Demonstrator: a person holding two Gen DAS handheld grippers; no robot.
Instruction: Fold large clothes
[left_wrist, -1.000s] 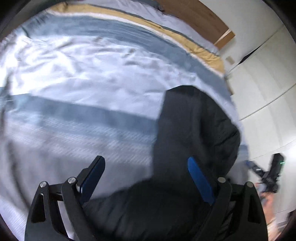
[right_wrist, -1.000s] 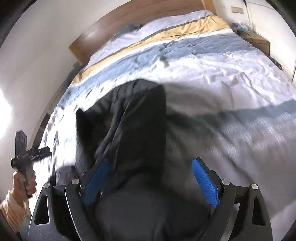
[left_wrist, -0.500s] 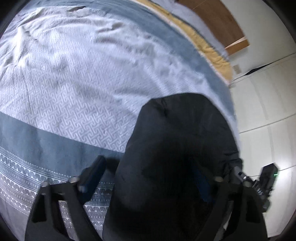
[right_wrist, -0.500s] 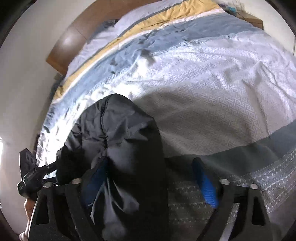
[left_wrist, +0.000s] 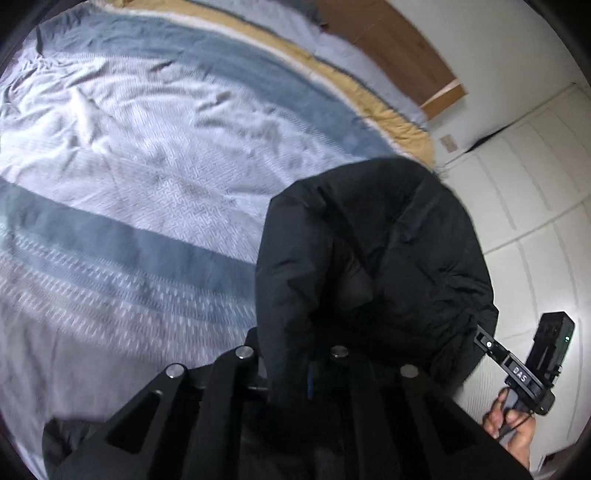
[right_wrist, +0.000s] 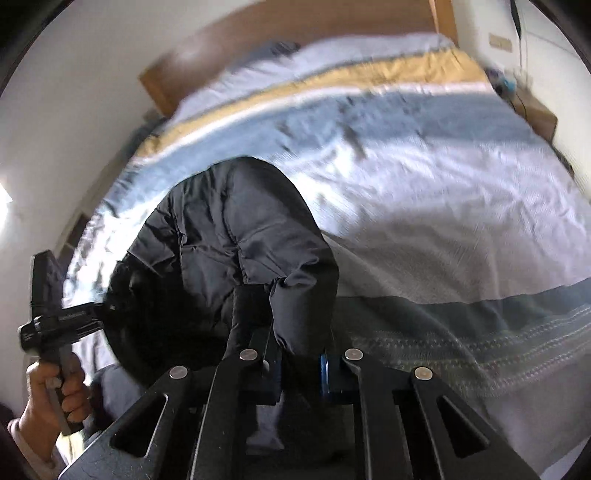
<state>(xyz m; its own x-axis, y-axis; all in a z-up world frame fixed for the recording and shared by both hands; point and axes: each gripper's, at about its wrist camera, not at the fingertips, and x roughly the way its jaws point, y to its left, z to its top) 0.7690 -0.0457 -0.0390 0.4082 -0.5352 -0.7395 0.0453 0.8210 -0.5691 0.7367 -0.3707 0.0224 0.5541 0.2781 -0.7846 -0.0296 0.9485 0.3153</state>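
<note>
A black puffer jacket (left_wrist: 373, 258) hangs bunched over the near side of the bed. My left gripper (left_wrist: 290, 373) is shut on a fold of it; the jacket covers its fingertips. In the right wrist view the same jacket (right_wrist: 229, 251) drapes down, and my right gripper (right_wrist: 299, 363) is shut on another fold of it. Each gripper shows in the other's view: the right one (left_wrist: 532, 369) at the lower right, the left one (right_wrist: 55, 314) at the lower left, both held by a hand.
The bed has a striped cover (left_wrist: 147, 147) in pale, grey-blue and yellow bands, with a wooden headboard (right_wrist: 295, 44) at the far end. White wardrobe doors (left_wrist: 528, 184) stand beside the bed. A bedside table (right_wrist: 535, 110) stands at the far right.
Both grippers were open around the jacket and have closed on its fabric. The jacket is now lifted and bunched, hanging from both grippers.
</note>
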